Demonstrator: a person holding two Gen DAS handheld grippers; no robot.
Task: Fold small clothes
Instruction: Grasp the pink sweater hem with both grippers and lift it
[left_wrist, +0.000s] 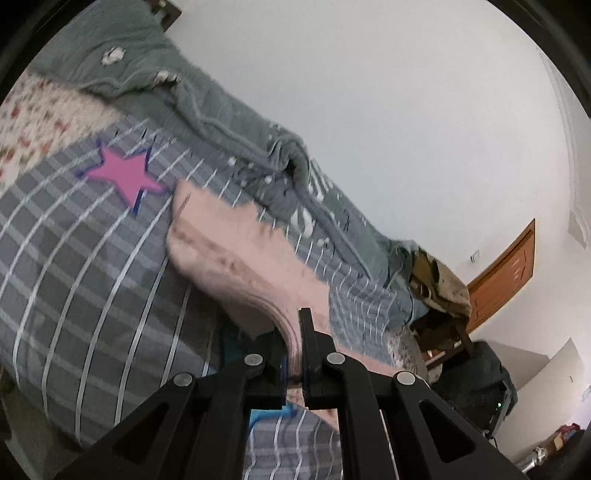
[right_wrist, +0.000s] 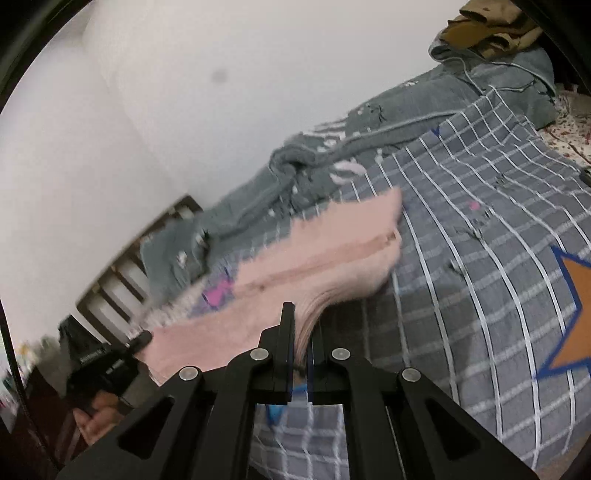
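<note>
1. Jaws of left gripper (left_wrist: 293, 332) clamped tight on one edge of pink cloth (left_wrist: 236, 254), fabric bunched in ribbed folds between the fingers.
2. Jaws of right gripper (right_wrist: 301, 332) likewise closed on the cloth (right_wrist: 314, 251), pinching another edge, folds fanned out from the fingers.
3. Cloth stretched between the two grippers, raised above the checked sheet (left_wrist: 74, 258), far corner hanging toward the sheet.
4. Left gripper (right_wrist: 107, 363) seen from the right wrist camera at the cloth's lower left end, with a hand (right_wrist: 98, 410) on its grip below.
5. Pink star (left_wrist: 125, 175) printed on the sheet, just beyond the cloth's far corner in the left view.
6. Orange star (right_wrist: 576, 314) on the sheet, well to the right of the cloth in the right view.
7. Grey jeans (left_wrist: 207, 114) spread along the sheet's far edge, behind the cloth, against the white wall (left_wrist: 388, 92).
8. Tan garment (left_wrist: 439, 284) heaped at the end of the jeans.
</note>
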